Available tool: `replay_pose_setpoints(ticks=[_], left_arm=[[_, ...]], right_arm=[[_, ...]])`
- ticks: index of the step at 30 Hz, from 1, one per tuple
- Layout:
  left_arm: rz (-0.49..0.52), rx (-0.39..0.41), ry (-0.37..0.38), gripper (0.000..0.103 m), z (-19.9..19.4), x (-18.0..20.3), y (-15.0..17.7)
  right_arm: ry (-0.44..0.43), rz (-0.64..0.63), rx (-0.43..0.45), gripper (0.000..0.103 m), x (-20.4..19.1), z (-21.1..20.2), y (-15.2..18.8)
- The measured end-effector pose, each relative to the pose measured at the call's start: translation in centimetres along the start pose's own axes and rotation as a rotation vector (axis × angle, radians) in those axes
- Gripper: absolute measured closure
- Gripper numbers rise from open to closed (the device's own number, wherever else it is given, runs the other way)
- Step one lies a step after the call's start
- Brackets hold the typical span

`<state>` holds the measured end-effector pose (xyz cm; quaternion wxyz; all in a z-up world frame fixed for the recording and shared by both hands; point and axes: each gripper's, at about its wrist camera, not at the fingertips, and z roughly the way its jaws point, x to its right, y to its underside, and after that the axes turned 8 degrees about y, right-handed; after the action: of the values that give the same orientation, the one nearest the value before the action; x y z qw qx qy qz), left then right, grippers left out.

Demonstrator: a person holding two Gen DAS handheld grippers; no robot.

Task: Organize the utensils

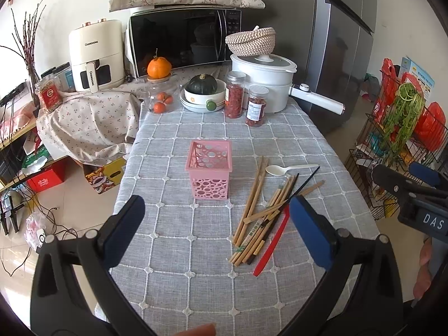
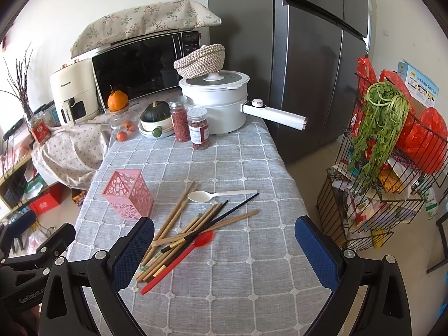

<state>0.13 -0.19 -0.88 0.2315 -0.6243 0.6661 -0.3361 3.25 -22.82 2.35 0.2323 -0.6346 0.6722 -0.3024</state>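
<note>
Above the grey tablecloth (image 1: 173, 151), left claw (image 1: 217, 218) and right claw (image 2: 224, 240) level, both spread wide, empty

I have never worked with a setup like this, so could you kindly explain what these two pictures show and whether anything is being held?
There is no robot here: a person holds a two-finger tool in each hand, with a wide-angle camera on each looking forward along its fingers. One picture comes from the left gripper, the other from the right gripper. Both stand open and hold nothing. On the grey checked tablecloth stands an empty pink holder. Beside it lie loose wooden chopsticks, a black chopstick, a white spoon and a red spoon. Nothing has been sorted into the holder yet.
</note>
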Motion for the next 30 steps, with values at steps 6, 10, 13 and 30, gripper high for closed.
replay_pose_setpoints(ticks=[6, 10, 13, 30], left_arm=[[0.001, 0.005, -0.001, 0.000, 0.01, -0.06, -0.08], [0.002, 0.009, -0.002, 0.000, -0.01, -0.03, -0.09], [0.001, 0.009, -0.001, 0.000, -0.01, -0.04, -0.11], [-0.002, 0.018, -0.001, 0.000, -0.38, -0.24, 0.10]], right_arm=[[-0.002, -0.004, 0.001, 0.001, -0.24, -0.04, 0.00], [0.001, -0.003, 0.008, 0.001, -0.22, -0.13, -0.06], [0.001, 0.000, 0.007, 0.001, -0.18, -0.04, -0.12], [-0.005, 0.004, -0.011, 0.001, -0.25, 0.41, 0.15]])
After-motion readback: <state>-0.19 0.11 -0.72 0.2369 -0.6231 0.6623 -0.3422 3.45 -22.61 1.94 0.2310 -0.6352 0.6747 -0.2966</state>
